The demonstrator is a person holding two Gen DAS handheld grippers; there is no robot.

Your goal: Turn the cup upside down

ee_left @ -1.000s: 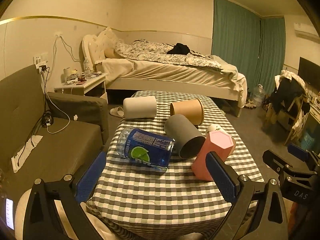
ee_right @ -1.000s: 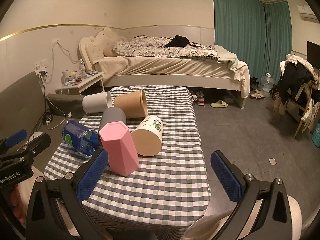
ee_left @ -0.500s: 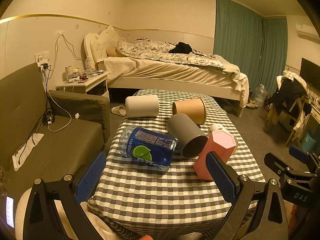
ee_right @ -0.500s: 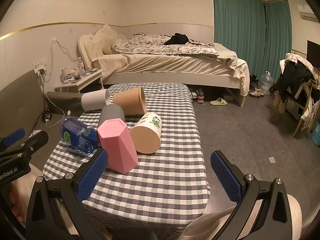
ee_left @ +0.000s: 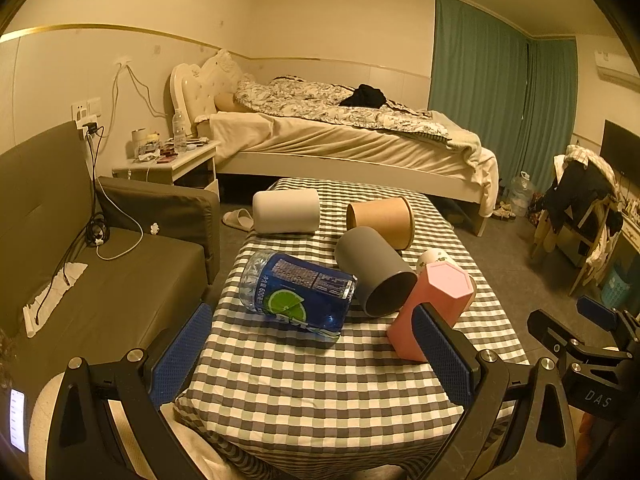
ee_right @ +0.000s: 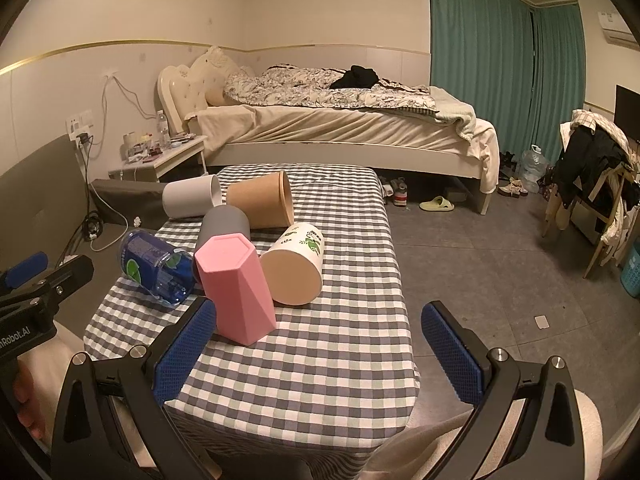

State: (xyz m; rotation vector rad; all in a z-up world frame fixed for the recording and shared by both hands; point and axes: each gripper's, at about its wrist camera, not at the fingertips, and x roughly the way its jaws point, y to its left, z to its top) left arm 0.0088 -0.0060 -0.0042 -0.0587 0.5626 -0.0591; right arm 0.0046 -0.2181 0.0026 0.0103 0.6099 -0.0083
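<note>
Several cups sit on the checkered table (ee_left: 320,380). A pink faceted cup (ee_left: 434,300) (ee_right: 236,284) stands upside down near the front. A dark grey cup (ee_left: 374,276) (ee_right: 224,226), a brown paper cup (ee_left: 380,220) (ee_right: 260,204), a light grey cup (ee_left: 286,211) (ee_right: 188,200) and a white cup with green print (ee_right: 294,266) lie on their sides. My left gripper (ee_left: 312,356) is open and empty over the near table edge. My right gripper (ee_right: 320,348) is open and empty, in front of the pink cup.
A blue bottle with a lime label (ee_left: 298,294) (ee_right: 156,264) lies on its side at the table's left. A dark sofa (ee_left: 80,272) stands left of the table. A bed (ee_left: 340,140) stands behind it, and a chair with clothes (ee_right: 592,168) at the right.
Both grippers have drifted slightly; the views shifted a little. The cups and bottle have not moved. Both grippers stay open.
</note>
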